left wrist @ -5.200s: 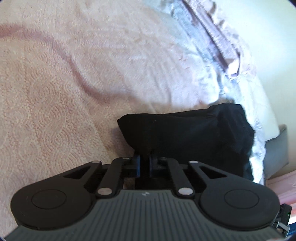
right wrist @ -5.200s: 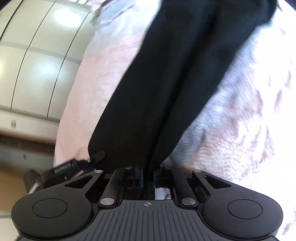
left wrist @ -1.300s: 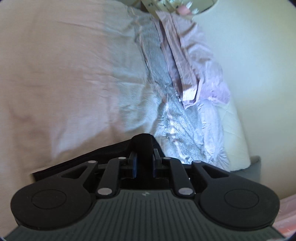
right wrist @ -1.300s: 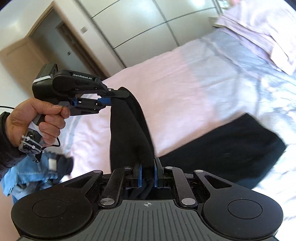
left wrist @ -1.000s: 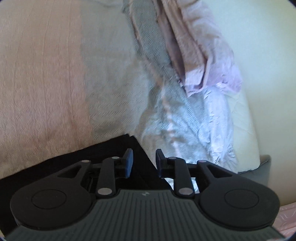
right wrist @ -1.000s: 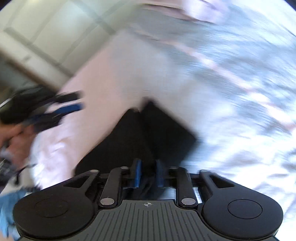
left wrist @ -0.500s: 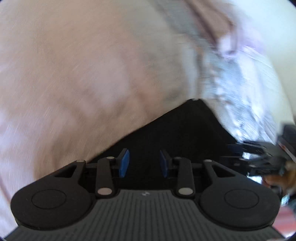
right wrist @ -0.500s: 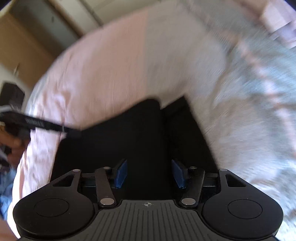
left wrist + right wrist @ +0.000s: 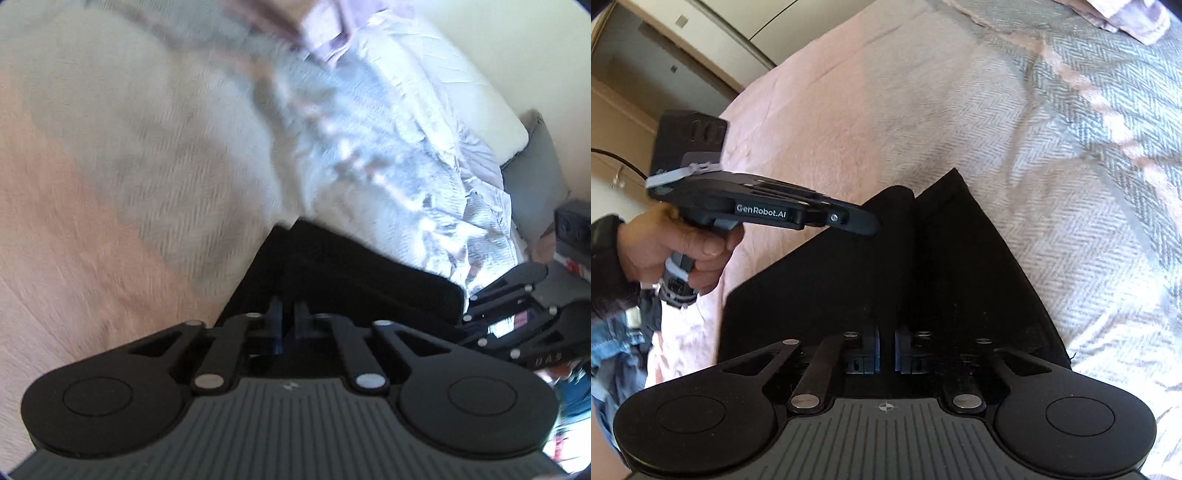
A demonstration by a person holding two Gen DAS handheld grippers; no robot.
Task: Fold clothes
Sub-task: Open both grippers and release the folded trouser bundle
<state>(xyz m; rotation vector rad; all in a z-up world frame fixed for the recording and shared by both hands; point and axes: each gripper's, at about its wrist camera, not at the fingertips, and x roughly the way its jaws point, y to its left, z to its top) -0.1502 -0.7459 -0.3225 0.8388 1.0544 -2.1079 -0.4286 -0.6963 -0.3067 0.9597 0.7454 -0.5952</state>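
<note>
Right wrist view: black garment lies folded flat on the bed cover, two panels side by side. Right gripper low over its near edge, fingers nearly together, apparently empty. Left gripper likewise narrow, grip uncertain. Judgement: keep edges aligned, press flat.

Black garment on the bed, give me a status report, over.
Left gripper and right gripper both nearly closed over the cloth, grip unclear. Black garment folded, flat on the bedspread. Nothing in the way.
</note>
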